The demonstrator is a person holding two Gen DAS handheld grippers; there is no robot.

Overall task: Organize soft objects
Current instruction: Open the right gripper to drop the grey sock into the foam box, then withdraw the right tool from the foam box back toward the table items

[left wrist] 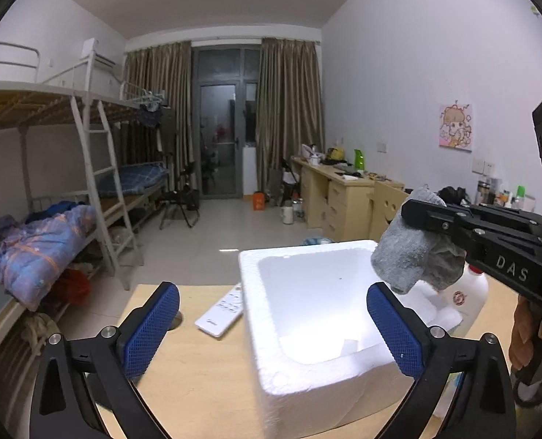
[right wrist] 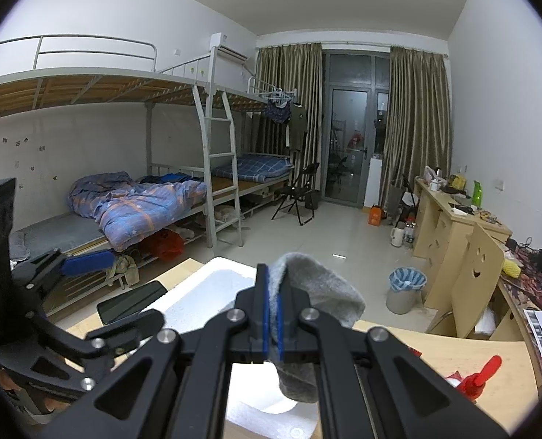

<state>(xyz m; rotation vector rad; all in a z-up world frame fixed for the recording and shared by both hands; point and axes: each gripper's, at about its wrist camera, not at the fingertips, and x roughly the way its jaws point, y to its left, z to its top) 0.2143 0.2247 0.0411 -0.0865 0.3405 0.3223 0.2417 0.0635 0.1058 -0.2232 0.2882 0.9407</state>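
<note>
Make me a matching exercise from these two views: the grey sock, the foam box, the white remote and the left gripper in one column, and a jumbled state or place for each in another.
1. grey sock
2. foam box
3. white remote
4. left gripper

A. lying flat on the wooden table, left of the box
B. open, nothing between its pads
C. pinched in the right gripper
D. open-topped, nothing visible inside

Pairs: 1-C, 2-D, 3-A, 4-B

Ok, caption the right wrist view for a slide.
Right gripper shut on a grey sock above the white foam box.
</note>
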